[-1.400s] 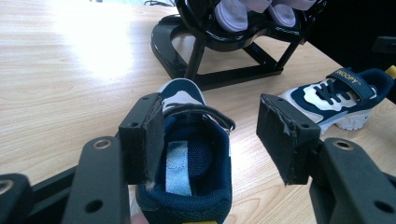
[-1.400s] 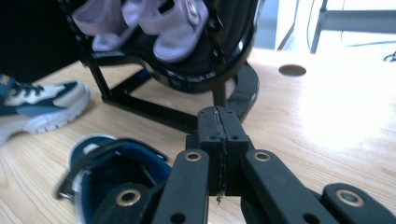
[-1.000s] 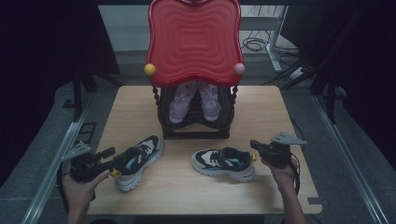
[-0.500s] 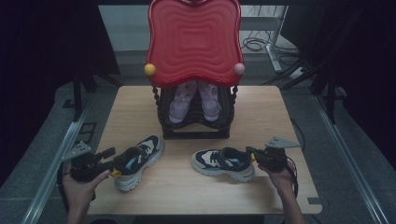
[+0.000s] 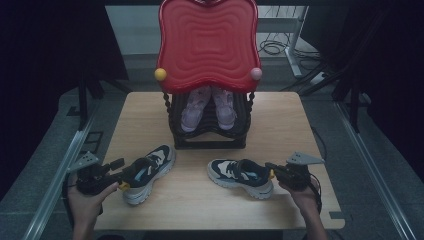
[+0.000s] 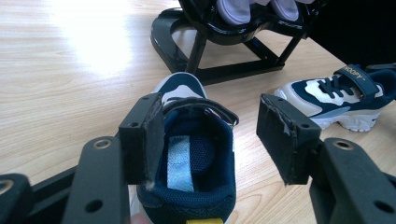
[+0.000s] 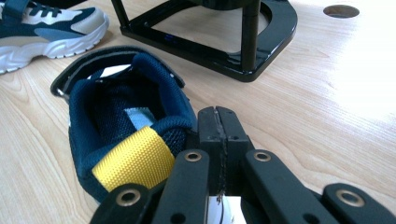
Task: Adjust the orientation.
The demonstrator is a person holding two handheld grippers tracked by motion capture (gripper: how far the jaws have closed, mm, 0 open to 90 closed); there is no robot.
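The table [image 5: 300, 130] carries a tall rack [image 5: 207, 45] at its far middle, a red wavy panel over a black frame that cradles a pair of lilac shoes [image 5: 192, 112]. In front of the rack lie two navy-and-white trainers. The left shoe [image 5: 147, 172] sits ahead and to the left of the rack, toe towards it. The right shoe [image 5: 240, 177] sits ahead and slightly right of the rack, lying crosswise with its heel away from the other shoe. The left gripper [image 5: 119, 170] has stayed put at the left shoe's heel, jaws spread, one pad over the collar edge and the other outside, not pressing. The change is on the other side: the right gripper [image 7: 218, 123] has moved in from farther out to the right shoe's heel. Its jaws are pressed together just beside the collar, next to the yellow tab [image 7: 133, 158], with no shoe fabric visibly between them. That suggests both shoes are about to be picked up for the rack, but neither is gripped yet. The right jaws would likely need to open before they can take the heel.
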